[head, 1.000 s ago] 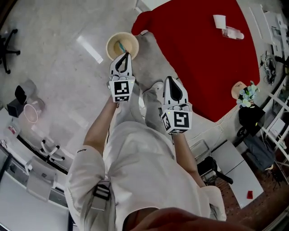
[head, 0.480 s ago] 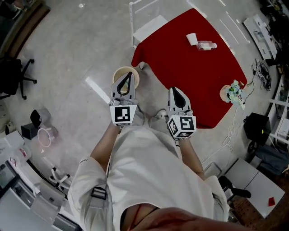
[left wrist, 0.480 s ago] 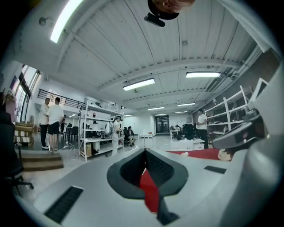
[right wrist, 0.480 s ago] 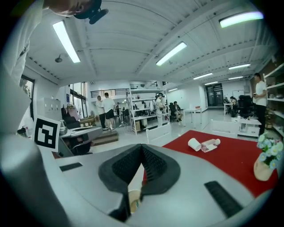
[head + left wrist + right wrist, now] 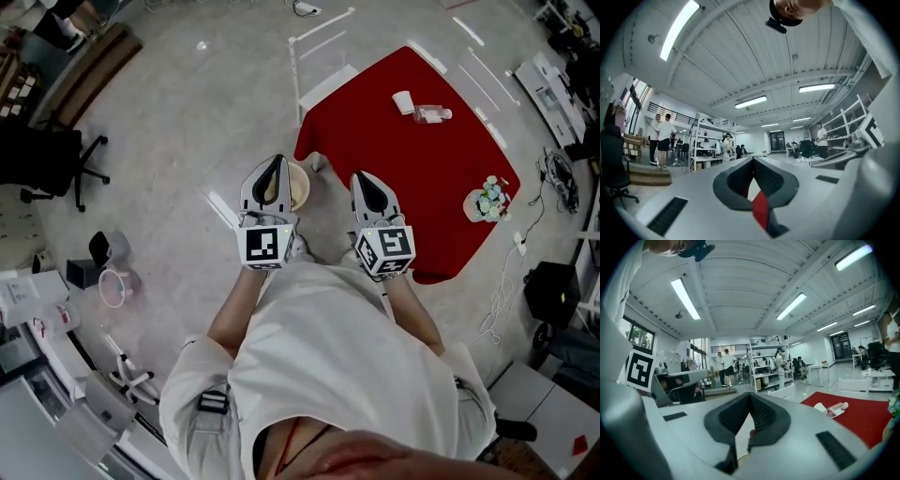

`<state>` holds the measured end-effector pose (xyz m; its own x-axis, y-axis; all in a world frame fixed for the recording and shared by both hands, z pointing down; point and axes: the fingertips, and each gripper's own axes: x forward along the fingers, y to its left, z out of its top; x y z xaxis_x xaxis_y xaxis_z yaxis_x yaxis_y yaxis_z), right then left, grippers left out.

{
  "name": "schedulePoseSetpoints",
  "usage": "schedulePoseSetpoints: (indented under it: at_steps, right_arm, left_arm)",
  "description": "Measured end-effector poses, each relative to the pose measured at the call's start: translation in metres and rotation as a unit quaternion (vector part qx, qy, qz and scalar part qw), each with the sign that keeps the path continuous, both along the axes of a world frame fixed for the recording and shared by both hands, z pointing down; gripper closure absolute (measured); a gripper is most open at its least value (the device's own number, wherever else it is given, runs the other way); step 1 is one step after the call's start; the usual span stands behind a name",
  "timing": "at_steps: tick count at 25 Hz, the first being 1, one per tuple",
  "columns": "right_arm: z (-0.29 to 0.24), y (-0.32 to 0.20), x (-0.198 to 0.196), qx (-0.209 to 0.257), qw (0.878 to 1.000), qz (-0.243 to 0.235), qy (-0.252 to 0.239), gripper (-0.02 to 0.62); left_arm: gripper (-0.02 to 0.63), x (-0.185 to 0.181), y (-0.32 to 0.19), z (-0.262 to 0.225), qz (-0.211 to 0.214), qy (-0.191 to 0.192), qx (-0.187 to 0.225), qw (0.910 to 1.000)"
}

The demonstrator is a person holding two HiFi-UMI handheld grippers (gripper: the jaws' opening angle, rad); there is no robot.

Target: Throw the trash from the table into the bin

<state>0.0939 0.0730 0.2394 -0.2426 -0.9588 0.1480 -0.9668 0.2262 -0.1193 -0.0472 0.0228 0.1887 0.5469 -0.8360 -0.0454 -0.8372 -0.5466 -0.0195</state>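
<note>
Two pieces of trash, a paper cup and a plastic bottle, lie side by side near the far corner of the red table. Left gripper and right gripper: fingers closed together, holding nothing (both gripper views agree). Bin stands on the floor just beside the table's left corner, partly behind the left gripper.

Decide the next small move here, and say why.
Probably carry the right claw toward the cup and open it: both it and the left claw are shut and empty, and cup and bottle lie on the table.
</note>
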Motion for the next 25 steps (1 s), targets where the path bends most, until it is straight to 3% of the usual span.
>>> schedulePoseSetpoints:
  at_steps: [13, 25]
  right_arm:
    - [-0.016, 0.016, 0.004, 0.02, 0.998, -0.06, -0.023, 0.589]
    - [-0.004, 0.047, 0.076, 0.008, 1.0, -0.024, -0.016, 0.588]
  left_arm:
    - [0.601, -0.014, 0.045, -0.001, -0.081, -0.018, 0.003, 0.9966]
    - [0.6, 0.056, 0.06, 0.002, -0.048, -0.009, 0.008, 0.9988]
